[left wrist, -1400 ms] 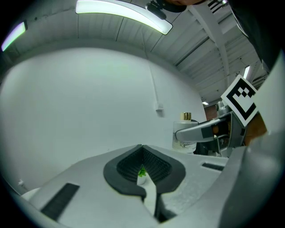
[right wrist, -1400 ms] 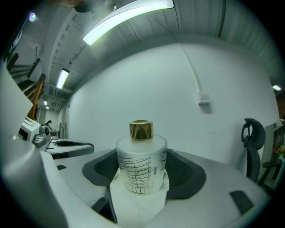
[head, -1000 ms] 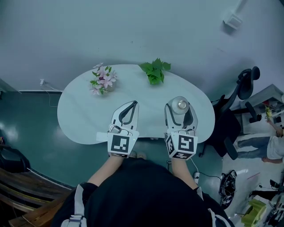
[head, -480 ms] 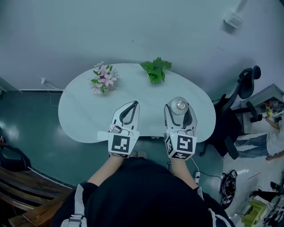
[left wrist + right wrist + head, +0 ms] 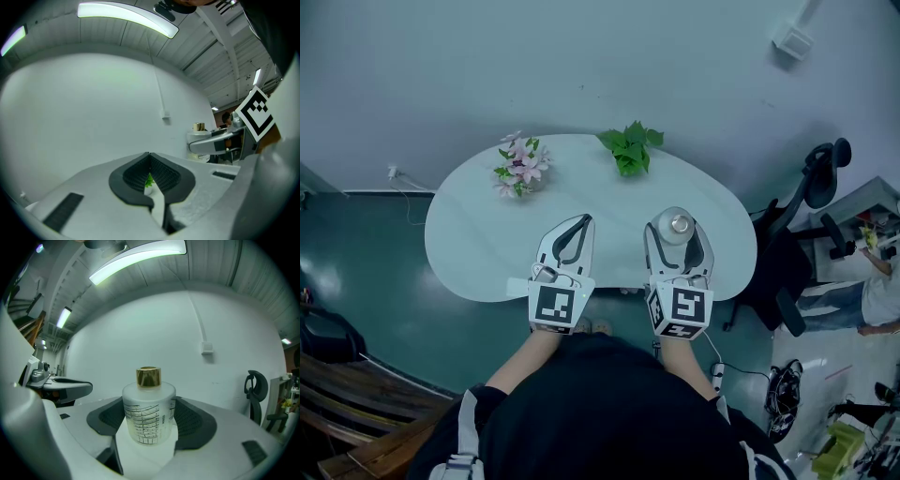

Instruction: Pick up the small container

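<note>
your right gripper [image 5: 678, 234] is clamped on the bottle [image 5: 148, 416]; smooth round sides between the pads, so a tilted lift could slip it. left gripper [image 5: 149, 156] jaws together, empty.

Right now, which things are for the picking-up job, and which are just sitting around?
For the job:
- small container, frosted with a gold cap
- right claw, closed on it

Just sitting around:
- pink flowers
- green plant
- table they stand on
- black chair
- left claw, shut and empty
</note>
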{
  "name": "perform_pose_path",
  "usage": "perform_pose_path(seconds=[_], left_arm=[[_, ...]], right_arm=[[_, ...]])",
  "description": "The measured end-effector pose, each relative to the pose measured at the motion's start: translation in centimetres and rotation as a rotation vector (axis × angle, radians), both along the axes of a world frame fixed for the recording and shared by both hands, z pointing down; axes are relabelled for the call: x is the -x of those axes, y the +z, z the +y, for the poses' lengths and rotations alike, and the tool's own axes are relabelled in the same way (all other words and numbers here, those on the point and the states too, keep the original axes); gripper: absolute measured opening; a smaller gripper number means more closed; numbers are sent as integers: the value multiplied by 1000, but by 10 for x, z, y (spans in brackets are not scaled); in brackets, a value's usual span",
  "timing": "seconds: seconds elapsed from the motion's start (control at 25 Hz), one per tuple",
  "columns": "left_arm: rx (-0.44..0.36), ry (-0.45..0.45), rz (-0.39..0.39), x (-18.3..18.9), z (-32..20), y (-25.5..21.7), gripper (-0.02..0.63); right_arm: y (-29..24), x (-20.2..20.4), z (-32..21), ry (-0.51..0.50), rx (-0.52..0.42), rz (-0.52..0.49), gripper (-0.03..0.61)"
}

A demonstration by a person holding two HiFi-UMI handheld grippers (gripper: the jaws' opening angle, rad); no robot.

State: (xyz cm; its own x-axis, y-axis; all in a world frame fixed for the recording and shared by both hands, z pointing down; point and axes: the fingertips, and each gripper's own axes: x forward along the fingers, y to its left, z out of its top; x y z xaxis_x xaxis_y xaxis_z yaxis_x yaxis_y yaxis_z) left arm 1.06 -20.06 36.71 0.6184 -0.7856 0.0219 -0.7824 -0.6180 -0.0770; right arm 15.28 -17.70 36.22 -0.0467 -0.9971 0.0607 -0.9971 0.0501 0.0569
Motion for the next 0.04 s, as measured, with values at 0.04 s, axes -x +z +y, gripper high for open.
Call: perform_pose_path(seconds=[0.04], left_arm=[[0,0,1,0,0,0,9]], right_arm=[[0,0,0,-2,0,0,328]])
